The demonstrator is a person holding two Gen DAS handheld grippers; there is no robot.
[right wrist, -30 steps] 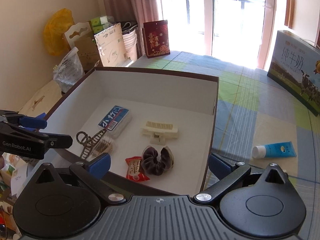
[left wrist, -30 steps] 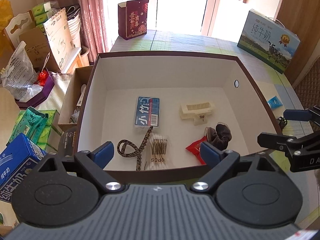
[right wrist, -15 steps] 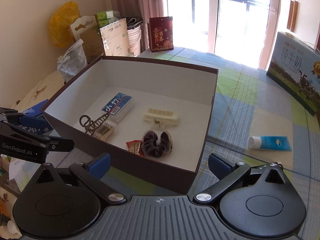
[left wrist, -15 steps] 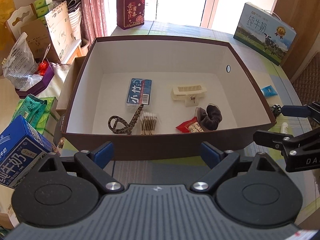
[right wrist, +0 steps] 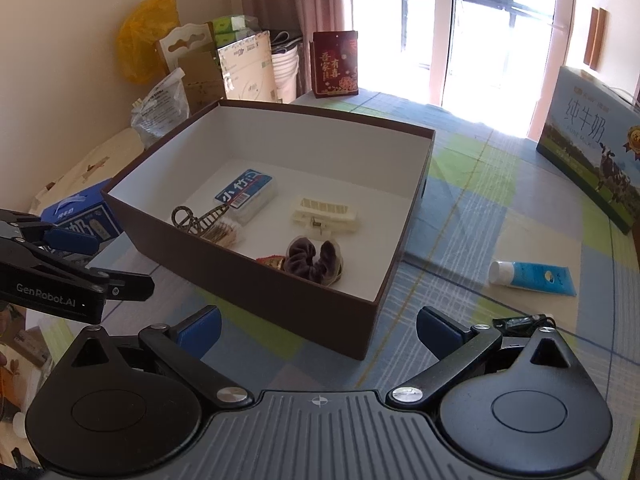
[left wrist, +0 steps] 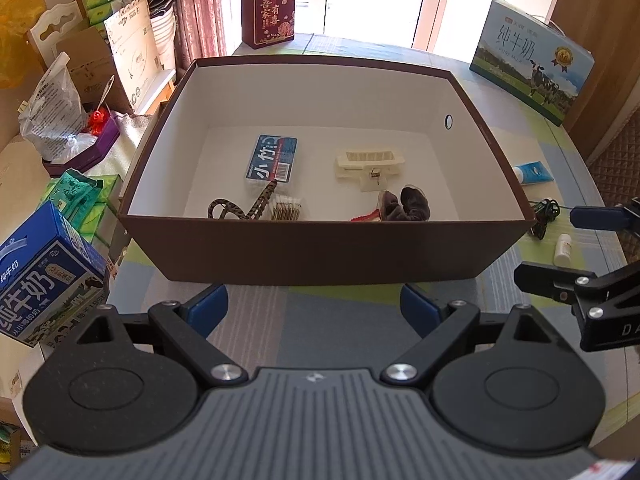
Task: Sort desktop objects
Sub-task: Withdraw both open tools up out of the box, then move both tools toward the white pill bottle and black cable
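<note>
On table centre, box: brown box [left wrist: 320,248] w/ white inside stands on the checked cloth [right wrist: 500,184], open top.
Left tongs: left gripper [left wrist: 314,312] at 6 o'clock of the box in its own view, jaws spread wide, nothing between them, only cloth under.
Right tongs: right gripper [right wrist: 318,330] also spread wide and empty, near the box corner; in left view it shows at 3 o'clock.
Inside box, 11 o'clock: blue-label case [left wrist: 273,158], flat on the floor.
Inside box, 1 o'clock: cream hair clip [left wrist: 368,162], apart from the case.
Inside box, 5 o'clock: dark scrunchie [right wrist: 314,260], touching a red snack packet [right wrist: 272,261].
Inside box, 7 o'clock: leopard hair clip [left wrist: 240,210], just beside a cotton swab pack [left wrist: 286,210], its tip on the case.
Outside box, 3 o'clock: blue tube [right wrist: 532,276] lies on cloth, well apart from the box wall.
Outside, 4 o'clock: small white bottle [left wrist: 563,249] and black cord [left wrist: 543,214], near the box in left view.
Far edge: red gift bag [left wrist: 269,10] at 12, milk carton box [left wrist: 530,58] at 2.
</note>
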